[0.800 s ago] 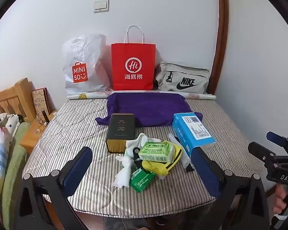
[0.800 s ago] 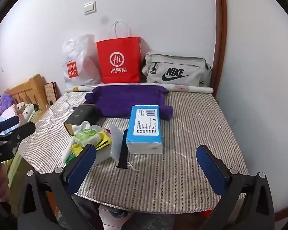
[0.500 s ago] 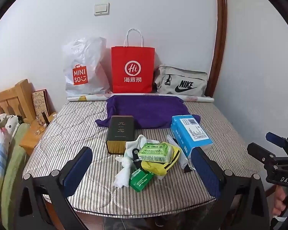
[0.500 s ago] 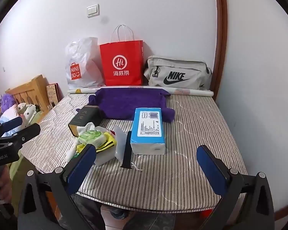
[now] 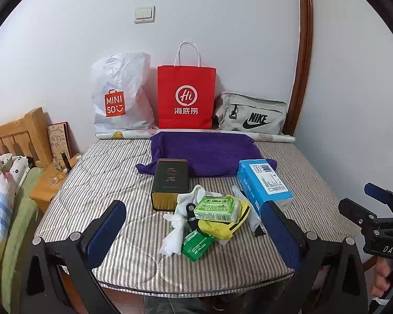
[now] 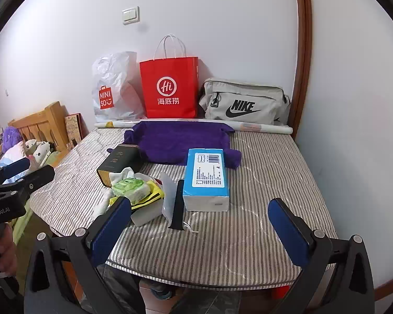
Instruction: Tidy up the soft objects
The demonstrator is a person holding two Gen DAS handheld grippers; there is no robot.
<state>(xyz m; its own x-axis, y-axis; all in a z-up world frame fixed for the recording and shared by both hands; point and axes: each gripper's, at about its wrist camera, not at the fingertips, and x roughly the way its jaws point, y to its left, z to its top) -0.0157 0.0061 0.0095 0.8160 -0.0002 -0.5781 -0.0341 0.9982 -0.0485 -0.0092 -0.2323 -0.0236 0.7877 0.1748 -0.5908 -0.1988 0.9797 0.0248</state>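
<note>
A purple towel (image 5: 207, 151) (image 6: 178, 141) lies spread at the back of the striped table (image 5: 112, 172) (image 6: 269, 172). In front of it sits a pile: a white cloth (image 5: 178, 222), a green tissue pack (image 5: 217, 208) (image 6: 129, 185), a yellow pouch (image 5: 222, 226), a small green box (image 5: 196, 242). A blue tissue pack (image 5: 262, 183) (image 6: 207, 178) and a dark box (image 5: 170, 180) (image 6: 119, 161) flank the pile. My left gripper (image 5: 194, 233) hangs open before the pile. My right gripper (image 6: 199, 230) stands open over the near table edge, nothing between its fingers.
Along the wall stand a white plastic bag (image 5: 120, 94), a red paper bag (image 5: 186, 96) and a grey Nike bag (image 5: 251, 113), with a rolled sheet (image 5: 272, 137) in front. A wooden bed frame (image 5: 15, 136) with plush toys is at the left.
Both views have tilted a little so the table and bags sit lower in frame. Nothing on the table has moved, and both grippers stay open.
</note>
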